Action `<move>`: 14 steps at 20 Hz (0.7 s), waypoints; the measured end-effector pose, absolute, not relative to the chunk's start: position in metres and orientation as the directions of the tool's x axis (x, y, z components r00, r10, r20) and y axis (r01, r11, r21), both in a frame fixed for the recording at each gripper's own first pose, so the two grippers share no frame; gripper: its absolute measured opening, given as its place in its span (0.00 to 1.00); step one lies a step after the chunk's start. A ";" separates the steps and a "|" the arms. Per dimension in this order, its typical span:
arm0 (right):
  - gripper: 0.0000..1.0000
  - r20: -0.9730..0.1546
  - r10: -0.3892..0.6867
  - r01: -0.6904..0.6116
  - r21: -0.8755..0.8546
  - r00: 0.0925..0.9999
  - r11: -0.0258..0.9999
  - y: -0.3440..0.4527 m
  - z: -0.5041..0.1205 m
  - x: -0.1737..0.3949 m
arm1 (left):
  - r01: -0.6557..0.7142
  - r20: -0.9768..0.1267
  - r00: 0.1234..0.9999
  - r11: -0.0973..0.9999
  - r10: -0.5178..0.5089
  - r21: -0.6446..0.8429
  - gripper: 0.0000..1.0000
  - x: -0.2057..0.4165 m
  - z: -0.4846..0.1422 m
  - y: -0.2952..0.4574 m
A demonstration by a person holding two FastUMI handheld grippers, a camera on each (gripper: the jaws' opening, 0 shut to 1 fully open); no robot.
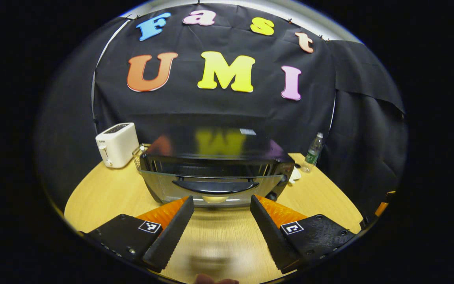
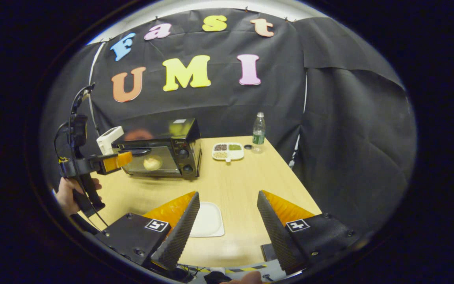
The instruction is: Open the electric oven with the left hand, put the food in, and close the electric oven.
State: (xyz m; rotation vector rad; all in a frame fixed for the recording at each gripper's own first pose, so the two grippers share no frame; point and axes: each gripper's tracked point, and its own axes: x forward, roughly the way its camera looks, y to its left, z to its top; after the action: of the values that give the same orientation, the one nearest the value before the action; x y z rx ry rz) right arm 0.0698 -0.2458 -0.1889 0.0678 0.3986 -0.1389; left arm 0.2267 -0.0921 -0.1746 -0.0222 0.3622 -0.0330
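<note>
An electric oven (image 1: 215, 173) stands on a round wooden worktop (image 1: 105, 193), toward its far left side as the right gripper view shows it, with its door facing the near edge. In the left gripper view the oven lies straight ahead of the left tongs (image 1: 221, 221), its glass door (image 1: 211, 189) tilted partway between shut and open, and the dark door handle (image 1: 215, 186) running left to right just beyond the fingertips. The left tongs are spread wide and hold nothing. The handle's long axis lies crosswise to the tongs.

A pale, rounded piece of food (image 2: 152, 162) shows through the oven door in the right gripper view, so by my judgement the food is already inside and closing the door is what remains. The left tongs (image 2: 126, 158) appear there too, held by a hand (image 2: 67, 195), with their tips at the door's upper left edge; whether they touch the handle I cannot tell. The left hand is much the nearer one to the door.

The right tongs (image 2: 227, 221) are spread and empty, hovering over the near worktop well apart from the oven, above an empty white plate (image 2: 209, 219).

Around the oven: a white toaster (image 1: 116, 144) to its far left, a water bottle (image 2: 258, 132) and a divided dish (image 2: 228, 151) of small foods to its right. The wire basket (image 1: 138, 156) behind the oven is mostly hidden, and the oven's interior is hard to make out through reflections.
</note>
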 end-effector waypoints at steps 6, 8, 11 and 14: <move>0.94 -0.261 0.007 0.010 0.062 0.965 0.998 -0.228 -0.134 0.095 | -0.028 -0.200 0.979 1.000 0.025 -0.011 0.95 0.191 -0.085 -0.090; 0.94 -0.215 0.032 -0.018 0.067 0.976 0.998 -0.222 -0.115 0.098 | -0.024 -0.156 0.988 1.000 0.022 -0.011 0.95 0.170 -0.054 -0.095; 0.94 -0.139 0.040 -0.030 0.075 0.989 0.997 -0.210 -0.085 0.095 | -0.008 -0.095 0.995 1.000 0.009 0.011 0.94 0.139 -0.015 -0.096; 0.99 -0.097 0.043 -0.033 0.106 0.994 0.994 -0.192 -0.058 0.078 | -0.007 -0.056 0.998 1.000 0.007 0.008 0.94 0.102 0.011 -0.096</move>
State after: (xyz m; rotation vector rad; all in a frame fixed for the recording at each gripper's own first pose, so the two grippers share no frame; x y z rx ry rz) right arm 0.0782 -0.1924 -0.0577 0.1047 0.0991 0.0384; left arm 0.1019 -0.0963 0.0112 0.0082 0.0562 0.0068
